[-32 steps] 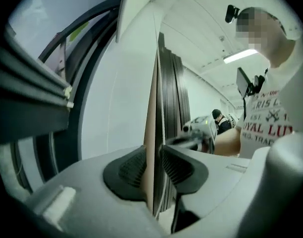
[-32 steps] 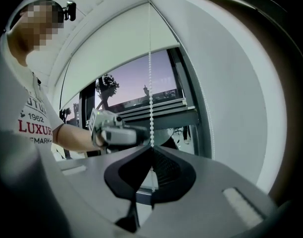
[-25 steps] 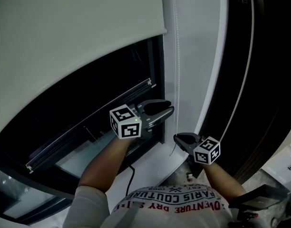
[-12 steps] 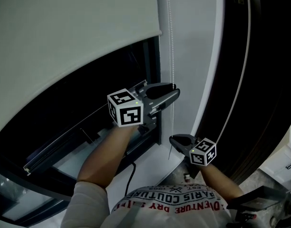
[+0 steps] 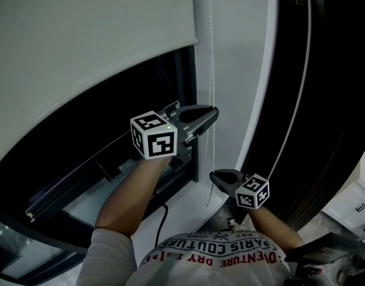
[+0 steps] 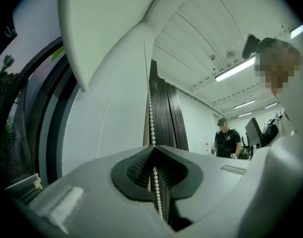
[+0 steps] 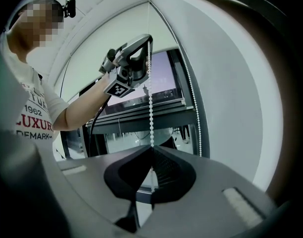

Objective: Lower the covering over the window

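Finding: the roller blind [image 5: 81, 34] covers only the upper part of the window [image 5: 81, 154]. Its bottom edge ends just left of the bead chain [image 5: 211, 52], and dark glass lies bare below that edge. The task is judged part done.

Left gripper [image 5: 214, 112]: your jaws have just been closing and now meet on the bead chain. The left gripper view shows the beads running down between the ribbed pads.

Right gripper [image 5: 213, 176]: it sits lower on the same chain, directly under your left. Its jaws are closed, with the strand entering between the pads from above. The chain runs straight between the two grips.

A second strand [image 7: 193, 108] of the loop hangs just beside the gripped one, untouched.

Handling assessment: the chain is judged light and fully limp. It carries load only in tension, so push nothing and pull along its own line. The beads should lodge in the pad ribs and resist sliding. The beads are small and the links thin, so a jerk or a sideways drag may snap them or derail them at the top.

Recommendation: grip high on the strand with the beads seated across the pad centres, never at the tips. Draw straight down and alternate hands, so that one grip always holds.
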A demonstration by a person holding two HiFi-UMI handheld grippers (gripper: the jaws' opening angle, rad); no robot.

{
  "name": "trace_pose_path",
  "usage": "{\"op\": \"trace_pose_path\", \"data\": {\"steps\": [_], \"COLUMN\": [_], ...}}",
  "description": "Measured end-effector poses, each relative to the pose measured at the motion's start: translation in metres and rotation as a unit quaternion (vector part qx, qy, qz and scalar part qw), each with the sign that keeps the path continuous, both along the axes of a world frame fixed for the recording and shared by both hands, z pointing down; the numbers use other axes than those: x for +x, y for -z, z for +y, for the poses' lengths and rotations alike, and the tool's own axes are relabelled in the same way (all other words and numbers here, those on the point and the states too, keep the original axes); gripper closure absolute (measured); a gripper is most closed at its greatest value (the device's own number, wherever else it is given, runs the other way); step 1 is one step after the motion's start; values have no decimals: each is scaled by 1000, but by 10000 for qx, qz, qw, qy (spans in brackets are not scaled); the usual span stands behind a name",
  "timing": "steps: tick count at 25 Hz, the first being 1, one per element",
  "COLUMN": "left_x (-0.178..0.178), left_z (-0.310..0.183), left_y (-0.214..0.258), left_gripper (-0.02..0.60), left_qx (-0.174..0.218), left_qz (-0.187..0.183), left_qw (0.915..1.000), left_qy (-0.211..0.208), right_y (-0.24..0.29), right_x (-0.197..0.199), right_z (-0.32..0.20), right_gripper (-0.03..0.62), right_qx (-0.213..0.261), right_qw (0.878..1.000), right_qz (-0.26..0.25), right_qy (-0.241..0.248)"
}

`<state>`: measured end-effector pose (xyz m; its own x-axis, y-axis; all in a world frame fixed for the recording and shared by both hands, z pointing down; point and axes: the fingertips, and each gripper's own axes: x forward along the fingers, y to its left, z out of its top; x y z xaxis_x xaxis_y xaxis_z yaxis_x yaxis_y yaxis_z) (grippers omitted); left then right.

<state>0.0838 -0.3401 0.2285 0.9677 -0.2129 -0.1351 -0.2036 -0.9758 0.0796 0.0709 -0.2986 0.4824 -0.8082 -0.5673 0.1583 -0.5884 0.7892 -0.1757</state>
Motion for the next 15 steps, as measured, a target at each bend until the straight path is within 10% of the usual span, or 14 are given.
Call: {"op": "trace_pose_path", "data": {"steps": [15], "left_x": [-7], "left_z": [-9], "left_y": [-48], "left_gripper": [575], "left_qx": [61], "left_qz": [-308], "left_qw": [9986], "left_qy": [423], "right_y": [-44], "right_x": [-5], "right_z": [5], "right_gripper": [585], "right_qx": [-675], "right_qw": [9976], "right_qz": [-30], "right_qy": [146]}}
